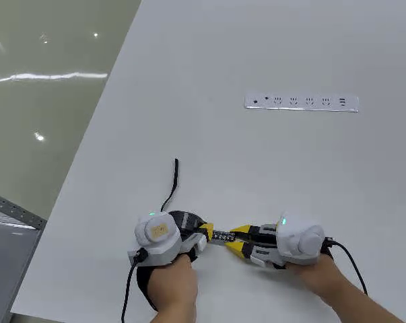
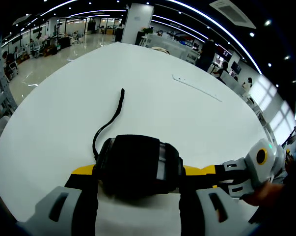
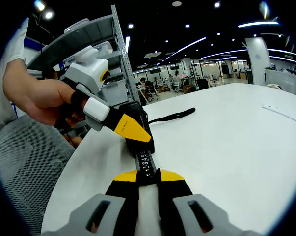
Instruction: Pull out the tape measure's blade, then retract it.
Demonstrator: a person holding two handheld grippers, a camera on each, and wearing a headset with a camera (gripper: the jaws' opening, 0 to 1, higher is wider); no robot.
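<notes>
The black tape measure case (image 2: 138, 164) sits between the jaws of my left gripper (image 2: 138, 182), which is shut on it near the table's front edge. Its black wrist strap (image 1: 173, 183) trails away across the white table. A short length of blade (image 3: 145, 164) with printed numbers runs out of the case (image 3: 135, 120) to my right gripper (image 3: 147, 178), which is shut on the blade's end. In the head view the left gripper (image 1: 201, 237) and the right gripper (image 1: 238, 241) face each other, a few centimetres apart, with the blade (image 1: 221, 236) between them.
A white power strip (image 1: 301, 102) lies flat toward the far right of the white table (image 1: 256, 161). The table's left edge runs diagonally beside a shiny floor. A grey metal shelf (image 1: 7, 210) stands at the lower left. Cables trail from both grippers.
</notes>
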